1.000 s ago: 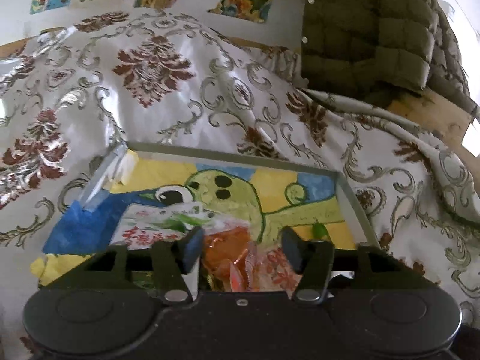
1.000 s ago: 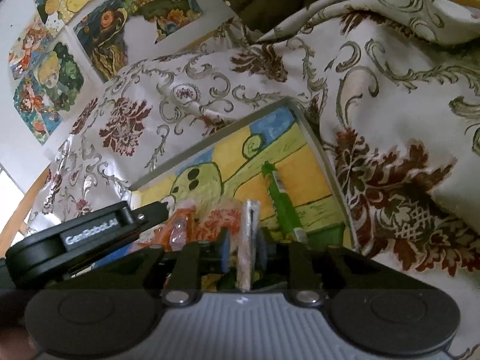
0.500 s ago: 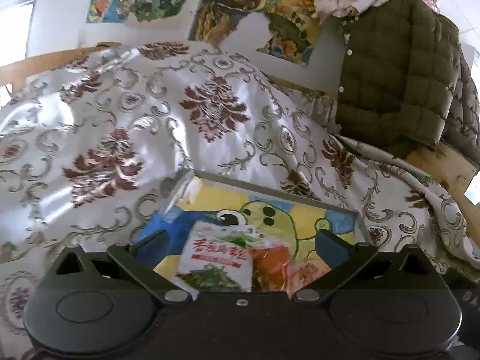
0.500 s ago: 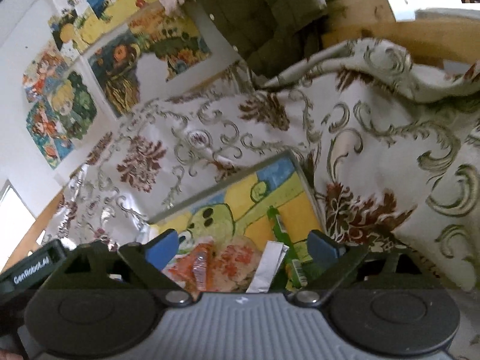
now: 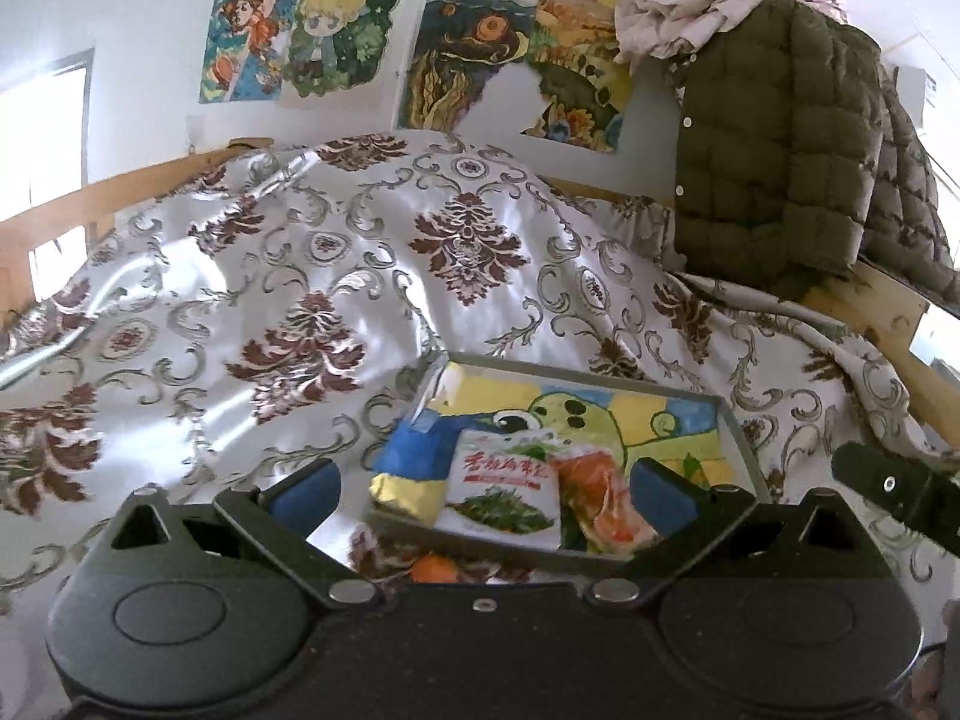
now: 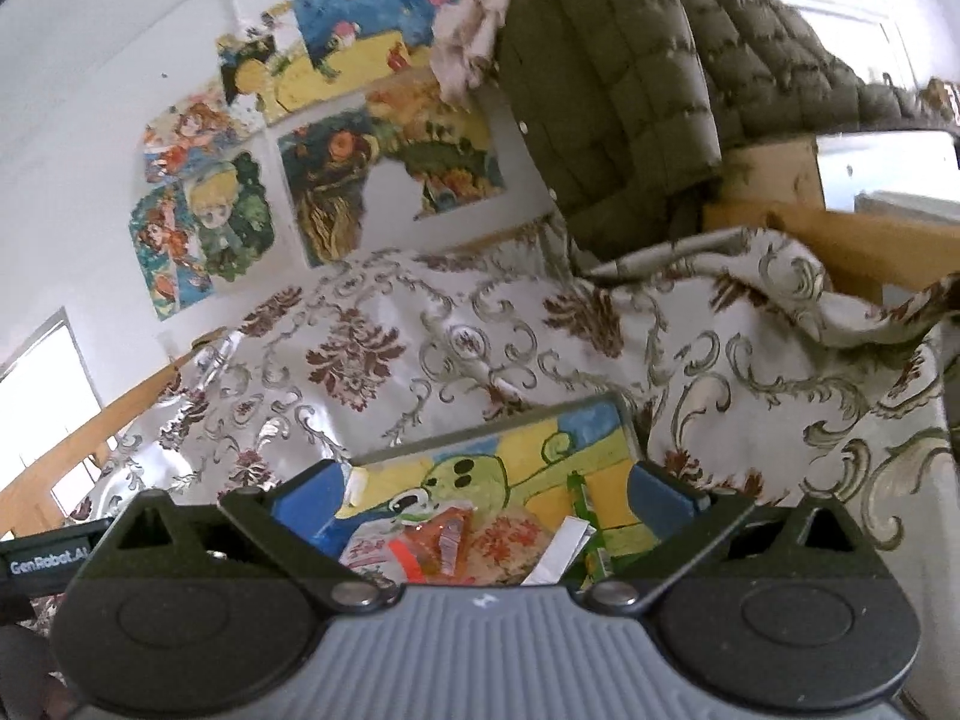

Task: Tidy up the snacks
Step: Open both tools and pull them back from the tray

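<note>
Left wrist view: the left gripper (image 5: 483, 483) stands with its jaws spread wide and nothing between the blue pads (image 5: 303, 489); its jaws have just been opening. Below and ahead of it a shallow grey tray (image 5: 741, 438) lies on a white cloth with maroon and grey scrollwork (image 5: 336, 276). The tray floor carries a painted green cartoon figure on yellow and blue. At the tray's near edge lie the snacks: a white packet with red lettering and a picture of greens (image 5: 501, 489), and touching its right side a crumpled orange-and-clear packet (image 5: 603, 495). A small green item (image 5: 690, 468) shows near the tray's right edge, too small to identify. An orange object (image 5: 432, 567) peeks out just in front of the tray's near edge. A quilted olive jacket (image 5: 774, 144) hangs at the far right, and paintings (image 5: 510, 60) cover the wall behind.

Right wrist view: the right gripper (image 6: 483, 495) is likewise spread wide with nothing held; its jaws have just been opening. The same tray (image 6: 627, 420) sits below it on the cloth. In the tray's near part lie an orange-and-clear packet (image 6: 441, 540), a pale packet with red floral print (image 6: 510, 546), a thin white packet (image 6: 561, 549) tilted, and a green stick pack (image 6: 585, 516) along the right edge. The left gripper's black body enters at the lower left.
</note>
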A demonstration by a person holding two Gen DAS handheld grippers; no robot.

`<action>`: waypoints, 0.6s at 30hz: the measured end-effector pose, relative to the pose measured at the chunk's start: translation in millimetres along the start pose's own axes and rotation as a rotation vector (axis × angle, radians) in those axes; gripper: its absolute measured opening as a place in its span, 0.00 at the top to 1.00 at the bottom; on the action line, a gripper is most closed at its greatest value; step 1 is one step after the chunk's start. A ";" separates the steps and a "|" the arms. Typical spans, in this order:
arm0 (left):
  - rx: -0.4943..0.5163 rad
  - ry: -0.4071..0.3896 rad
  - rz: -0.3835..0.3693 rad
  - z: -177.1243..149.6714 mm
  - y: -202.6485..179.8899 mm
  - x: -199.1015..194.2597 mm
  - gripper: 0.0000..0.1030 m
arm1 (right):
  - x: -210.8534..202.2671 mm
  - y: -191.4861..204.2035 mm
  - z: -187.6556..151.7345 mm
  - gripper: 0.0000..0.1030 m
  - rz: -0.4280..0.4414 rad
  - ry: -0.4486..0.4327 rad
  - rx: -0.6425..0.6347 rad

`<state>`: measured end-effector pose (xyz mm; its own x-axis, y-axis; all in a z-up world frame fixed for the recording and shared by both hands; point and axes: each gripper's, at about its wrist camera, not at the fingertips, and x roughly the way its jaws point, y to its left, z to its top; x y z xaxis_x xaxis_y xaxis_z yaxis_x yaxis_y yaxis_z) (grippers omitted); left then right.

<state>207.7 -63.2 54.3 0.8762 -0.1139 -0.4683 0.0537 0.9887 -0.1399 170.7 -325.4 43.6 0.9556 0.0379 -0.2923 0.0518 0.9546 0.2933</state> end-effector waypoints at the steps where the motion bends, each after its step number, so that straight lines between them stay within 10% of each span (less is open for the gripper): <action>1: 0.009 -0.001 0.006 -1.5 1.1 -5.7 0.01 | -4.6 1.0 -0.9 0.00 -0.002 -0.005 -0.004; 18: 0.092 -0.016 0.047 -48.1 33.4 -78.2 0.01 | -83.9 36.6 -50.8 0.00 -0.012 0.052 -0.160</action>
<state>117.9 -25.9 44.3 0.8864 -0.0662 -0.4581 0.0552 0.9978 -0.0373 77.7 -278.6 32.6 0.9386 0.0371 -0.3430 0.0125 0.9899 0.1414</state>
